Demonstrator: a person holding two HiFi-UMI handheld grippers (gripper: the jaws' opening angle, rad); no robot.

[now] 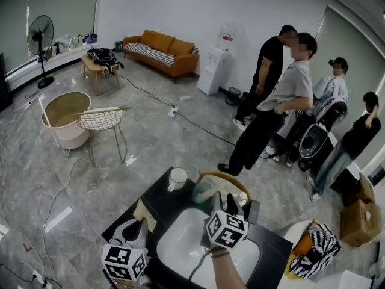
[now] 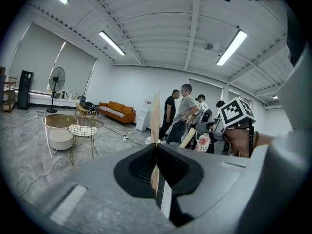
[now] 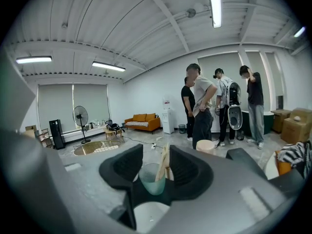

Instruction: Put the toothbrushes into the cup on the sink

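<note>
In the head view a white basin (image 1: 180, 239) sits in a black counter. A translucent green cup (image 1: 202, 192) stands at its far rim. My right gripper (image 1: 221, 205) is open just behind the cup. In the right gripper view the cup (image 3: 152, 178) stands between the spread jaws, and a pale wooden toothbrush (image 3: 163, 163) leans in it, free of the pads. My left gripper (image 1: 139, 232) hovers over the counter's left side. It is shut on a second wooden toothbrush (image 2: 156, 118), which stands upright out of the jaws.
A white mug (image 1: 177, 178) stands on the counter's far left corner, and a pink bottle (image 2: 204, 143) is near the cup. Several people (image 1: 283, 101) stand beyond the sink at the right. Two chairs (image 1: 90, 122) are on the floor at the left. A striped bag (image 1: 317, 248) lies at the right.
</note>
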